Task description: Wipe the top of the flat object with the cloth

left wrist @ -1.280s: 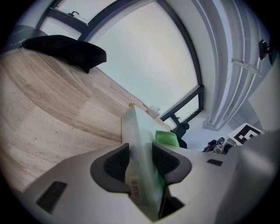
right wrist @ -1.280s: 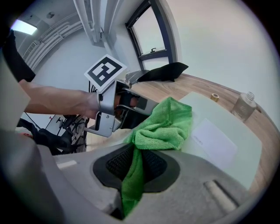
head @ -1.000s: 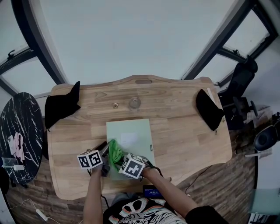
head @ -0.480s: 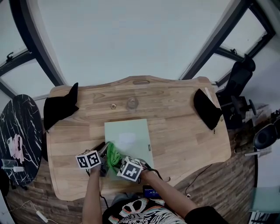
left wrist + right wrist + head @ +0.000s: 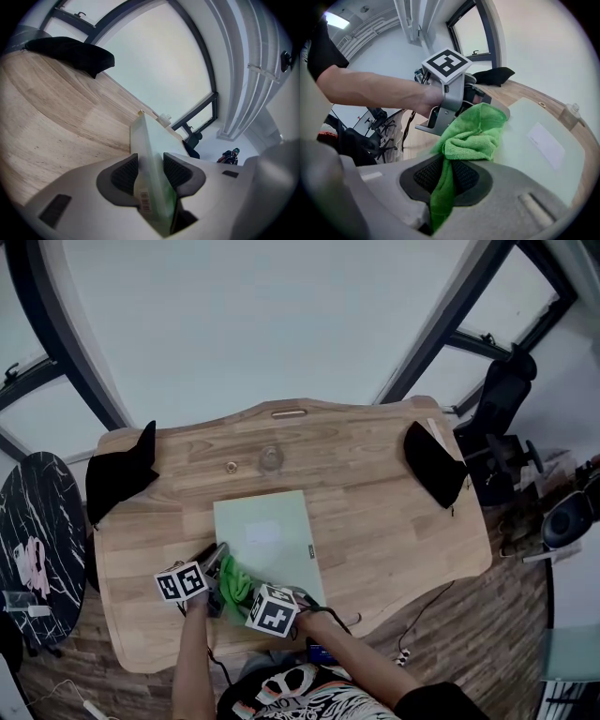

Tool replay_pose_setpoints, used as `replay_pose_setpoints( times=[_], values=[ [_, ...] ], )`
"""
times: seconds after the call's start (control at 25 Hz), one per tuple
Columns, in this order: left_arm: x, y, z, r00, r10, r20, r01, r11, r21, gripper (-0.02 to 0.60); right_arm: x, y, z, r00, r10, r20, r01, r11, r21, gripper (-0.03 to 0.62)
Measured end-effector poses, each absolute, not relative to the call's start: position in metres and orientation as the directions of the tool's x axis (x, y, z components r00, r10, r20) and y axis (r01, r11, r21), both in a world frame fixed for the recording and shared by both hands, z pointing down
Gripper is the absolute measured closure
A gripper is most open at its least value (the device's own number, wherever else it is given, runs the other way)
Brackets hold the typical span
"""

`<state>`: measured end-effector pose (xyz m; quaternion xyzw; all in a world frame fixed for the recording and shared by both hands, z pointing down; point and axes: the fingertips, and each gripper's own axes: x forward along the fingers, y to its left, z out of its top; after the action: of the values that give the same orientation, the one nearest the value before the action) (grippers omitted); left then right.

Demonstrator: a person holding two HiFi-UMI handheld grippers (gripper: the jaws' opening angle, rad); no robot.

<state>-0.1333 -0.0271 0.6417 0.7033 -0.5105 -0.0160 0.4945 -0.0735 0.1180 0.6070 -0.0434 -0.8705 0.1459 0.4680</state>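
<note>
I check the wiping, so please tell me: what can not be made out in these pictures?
Head view: the near edge of the flat board is hidden under the green cloth, left gripper and right gripper.
Right gripper view: print on the white label is too small.
Head view: two small things beyond the board are too small to name.

1. We are finding no words, brands or numbers clear enough to read anywhere.
2. We are seeing a barcode sticker (image 5: 146,204) on the thin edge of the flat object (image 5: 152,154), its digits too small to read.
3. We are seeing a white label (image 5: 263,533) on its top, print illegible.
4. We are noticing black-and-white square patterns, not letters, on the left cube (image 5: 181,582) and right cube (image 5: 273,612).
</note>
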Motion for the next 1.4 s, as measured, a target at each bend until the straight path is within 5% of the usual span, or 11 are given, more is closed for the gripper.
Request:
replay_pose_setpoints(
  times=[1.4],
  values=[
    [-0.126,-0.026,0.64,0.512,-0.729,0.454,-0.646,0.022,0.763,0.406,-0.054,0.136,0.607,-0.561,0.194,0.805,-0.049,0.963,-0.266,0.537]
  ],
)
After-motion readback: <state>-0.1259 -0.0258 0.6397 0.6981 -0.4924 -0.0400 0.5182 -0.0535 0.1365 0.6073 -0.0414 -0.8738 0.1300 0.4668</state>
